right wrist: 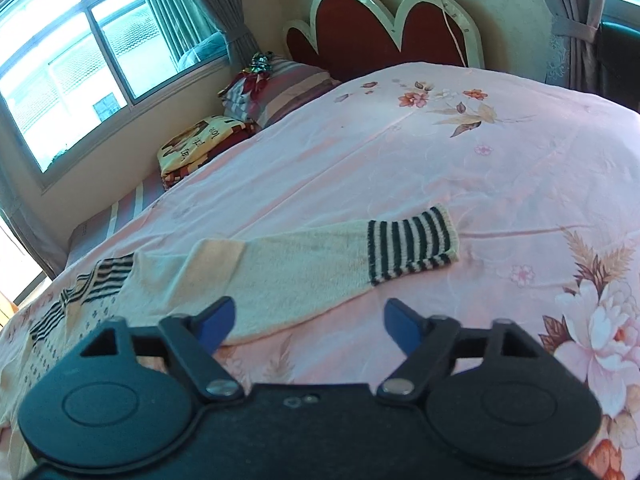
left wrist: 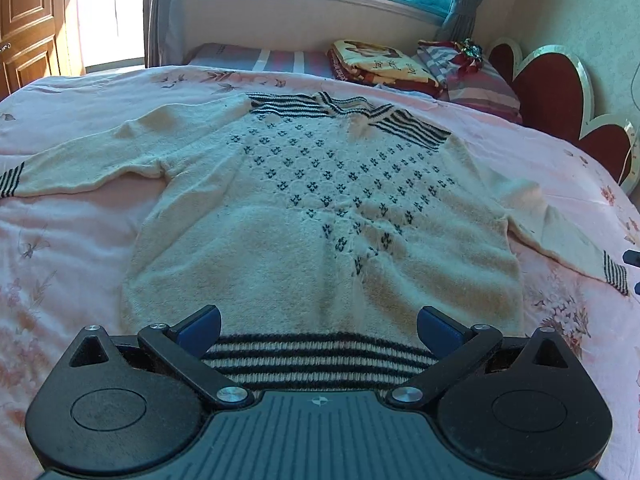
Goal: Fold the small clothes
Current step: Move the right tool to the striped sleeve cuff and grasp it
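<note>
On the pink floral bedspread [left wrist: 80,240] a cream knitted sweater [left wrist: 320,208] lies face up and spread flat, collar toward the far side by the window, striped hem at the near edge, both sleeves stretched outward. The left gripper [left wrist: 318,326] hangs just above the striped hem [left wrist: 320,354], jaws spread wide and empty, one blue pad [left wrist: 202,330] to each side of the hem's middle. The right gripper [right wrist: 308,326] hovers at the sweater's right sleeve [right wrist: 288,276]; its jaws stand partly apart with nothing between them, the left pad over the sleeve's near edge and the right pad over bare bedspread. The striped cuff [right wrist: 412,250] lies farther off and to the right, flat on the cover.

The step in hand looks like folding the right sleeve across the body. To do it well, the right gripper should probably move out toward the cuff and pinch through both layers of knit there, since a grip mid-sleeve would leave the cuff trailing. Lifting only enough to clear the cover, then carrying it left over the patterned chest, should keep the shoulder line straight. The left gripper could press the hem or body down so the fluffy knit does not drag and bunch. The knit is soft and likely to stretch, so a slow pull suits it.
</note>
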Demonstrator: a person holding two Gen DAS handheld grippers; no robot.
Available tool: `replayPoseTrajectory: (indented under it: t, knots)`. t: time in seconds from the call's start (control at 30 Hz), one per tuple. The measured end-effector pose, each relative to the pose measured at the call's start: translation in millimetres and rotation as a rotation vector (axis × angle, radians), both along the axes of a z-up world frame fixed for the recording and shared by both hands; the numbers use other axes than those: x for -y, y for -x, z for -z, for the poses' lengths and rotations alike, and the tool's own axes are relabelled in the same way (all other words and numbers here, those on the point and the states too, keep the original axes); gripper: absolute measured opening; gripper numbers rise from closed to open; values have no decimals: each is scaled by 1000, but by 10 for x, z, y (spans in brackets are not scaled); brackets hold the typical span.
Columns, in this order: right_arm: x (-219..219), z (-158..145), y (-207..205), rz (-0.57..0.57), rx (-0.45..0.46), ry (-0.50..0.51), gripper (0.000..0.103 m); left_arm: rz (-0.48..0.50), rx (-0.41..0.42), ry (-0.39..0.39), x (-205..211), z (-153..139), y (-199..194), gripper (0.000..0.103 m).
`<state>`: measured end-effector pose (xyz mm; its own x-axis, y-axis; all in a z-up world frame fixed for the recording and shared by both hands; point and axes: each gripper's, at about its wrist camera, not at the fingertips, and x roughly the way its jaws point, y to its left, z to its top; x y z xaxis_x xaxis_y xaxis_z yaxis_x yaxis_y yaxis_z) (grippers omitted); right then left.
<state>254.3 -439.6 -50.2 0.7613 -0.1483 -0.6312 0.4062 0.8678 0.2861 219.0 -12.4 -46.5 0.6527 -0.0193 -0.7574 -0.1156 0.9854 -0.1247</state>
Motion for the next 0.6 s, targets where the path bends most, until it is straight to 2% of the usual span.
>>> replayPoseTrajectory:
  t: [0.13, 0.3, 0.43, 0.53, 0.6]
  knots:
    - [191, 198, -217, 34, -15, -48, 59, 21, -43, -2, 86, 119, -252, 103]
    - [411, 381, -308, 91, -27, -106, 63, 24, -73, -45, 137, 212, -423, 103]
    - [519, 506, -354, 114, -35, -134, 63, 7, -92, -43, 148, 280, -517, 103]
    - [543, 541, -356, 119, 2, -165, 71, 0, -97, -51, 146, 293, -559, 103]
    - [517, 542, -378, 127, 8, -162, 72, -5, -103, -35, 110, 300, -579, 103]
